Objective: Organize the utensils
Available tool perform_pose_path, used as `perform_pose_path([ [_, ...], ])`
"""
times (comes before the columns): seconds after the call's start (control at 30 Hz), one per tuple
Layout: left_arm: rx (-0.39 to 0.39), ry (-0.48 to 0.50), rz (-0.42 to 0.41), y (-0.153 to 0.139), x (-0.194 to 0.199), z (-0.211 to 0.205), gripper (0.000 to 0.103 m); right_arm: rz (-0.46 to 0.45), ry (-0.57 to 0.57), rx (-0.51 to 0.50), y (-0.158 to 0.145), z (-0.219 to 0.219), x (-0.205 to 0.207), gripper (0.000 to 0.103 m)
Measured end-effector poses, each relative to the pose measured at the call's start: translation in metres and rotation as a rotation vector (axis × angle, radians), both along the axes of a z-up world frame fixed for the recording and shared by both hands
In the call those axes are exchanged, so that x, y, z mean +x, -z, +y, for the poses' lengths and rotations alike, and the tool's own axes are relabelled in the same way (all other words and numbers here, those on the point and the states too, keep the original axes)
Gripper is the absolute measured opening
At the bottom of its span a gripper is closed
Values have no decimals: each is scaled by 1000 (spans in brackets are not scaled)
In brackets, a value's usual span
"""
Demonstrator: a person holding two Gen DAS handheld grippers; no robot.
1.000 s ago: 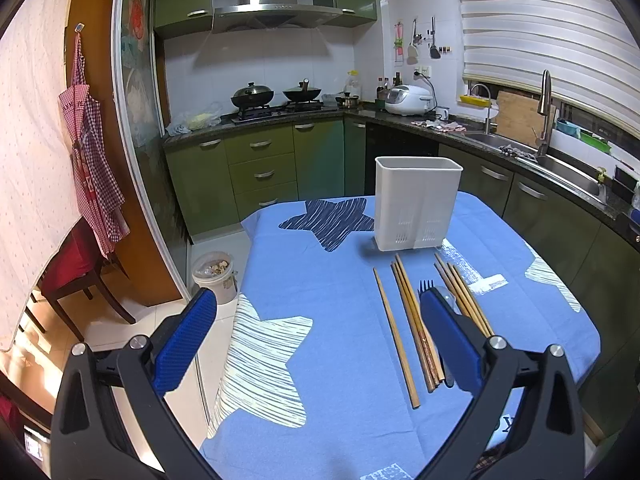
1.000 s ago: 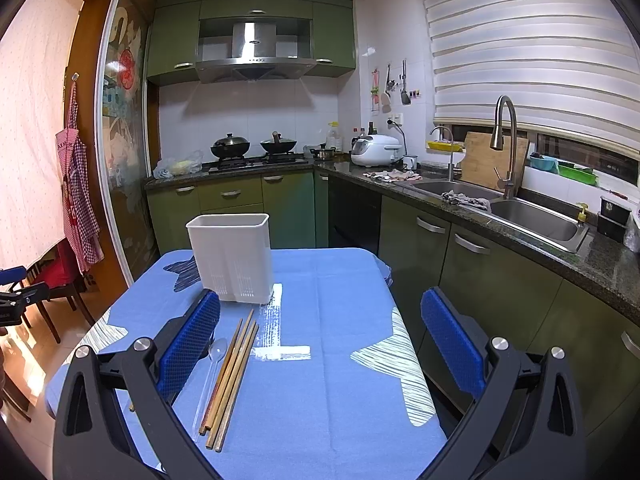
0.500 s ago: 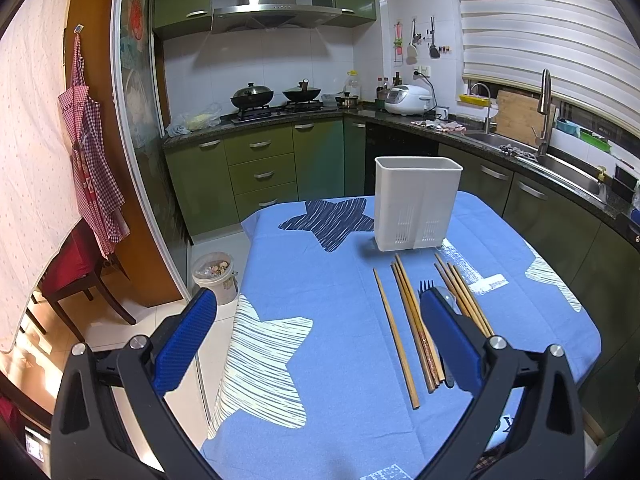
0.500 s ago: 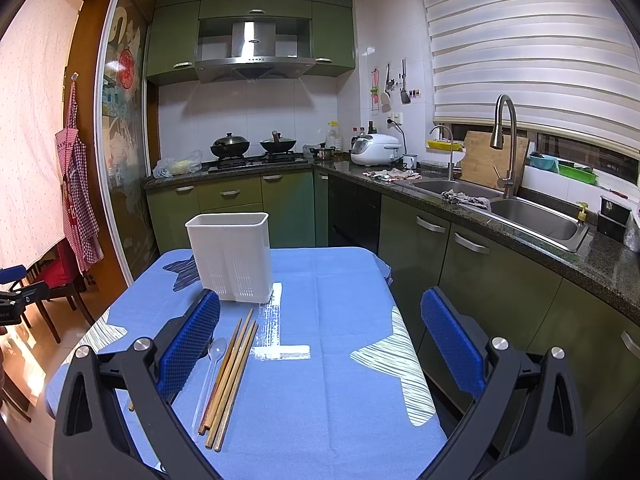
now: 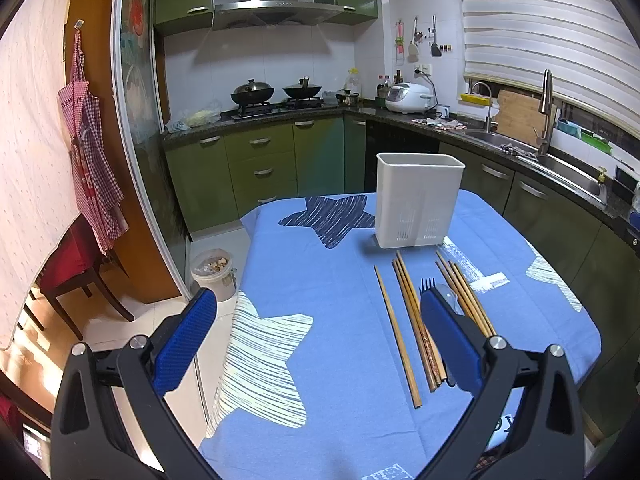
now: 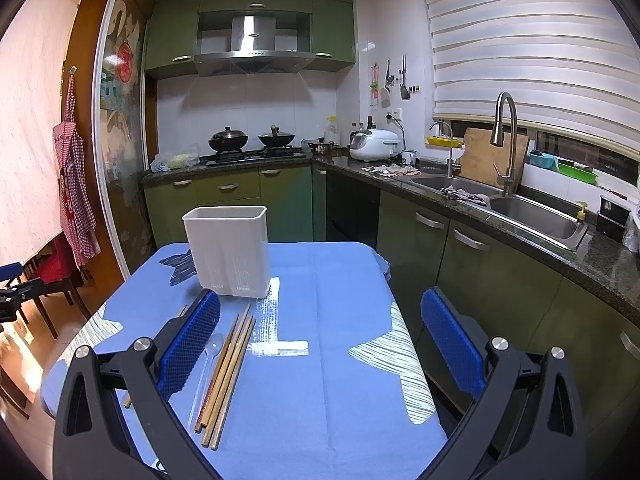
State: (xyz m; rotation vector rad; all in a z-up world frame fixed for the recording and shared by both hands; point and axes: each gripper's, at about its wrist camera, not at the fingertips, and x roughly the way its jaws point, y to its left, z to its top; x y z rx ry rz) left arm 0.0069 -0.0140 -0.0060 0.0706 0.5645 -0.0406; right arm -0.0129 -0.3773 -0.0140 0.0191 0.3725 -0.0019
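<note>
A white plastic utensil holder (image 5: pixel 418 200), tall and rectangular with rounded corners and slotted drain holes low on its wall, stands upright on the counter (image 5: pixel 328 320), which is covered by a blue cloth printed with white and navy hatched stars. In the left wrist view the holder sits at 1 o'clock, and straight wooden chopsticks (image 5: pixel 414 316) lie flat just in front of it in loose groups, their tips toward the holder. A dark fork (image 5: pixel 427 283) shows only its tines between two chopstick groups, at 3 o'clock beside the gripper's right finger.

The left gripper (image 5: pixel 316 334) is spread wide and holds nothing; its fingers (image 5: pixel 186 342) are black frames faced with blue dimpled rubber. The right gripper (image 6: pixel 320 344) is likewise wide apart and empty, above the cloth.

The right wrist view puts the holder at 11 o'clock and the chopsticks at 8 o'clock. It shows a clear plastic spoon (image 6: pixel 210 354) with its full handle lying alongside them, where the left view has only a glimpse of its bowl. It also shows more of the steel double sink (image 6: pixel 532 216). Only the left view shows a small bucket (image 5: pixel 212 272) on the floor tiles at 9 o'clock.
</note>
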Motion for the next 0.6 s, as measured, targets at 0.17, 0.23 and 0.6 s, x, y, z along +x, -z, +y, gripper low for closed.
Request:
perform_pose_path([
  [0.17,-1,-2,8,3,2,1,97,12,3,0,4,1,4,99],
  [0.23,0,-3,9,4,2,3,97,16,2,-2,5,2,6,99],
  [0.6,-5,15,46,11,12,1,97,42,8,-16,9,4,15,99],
])
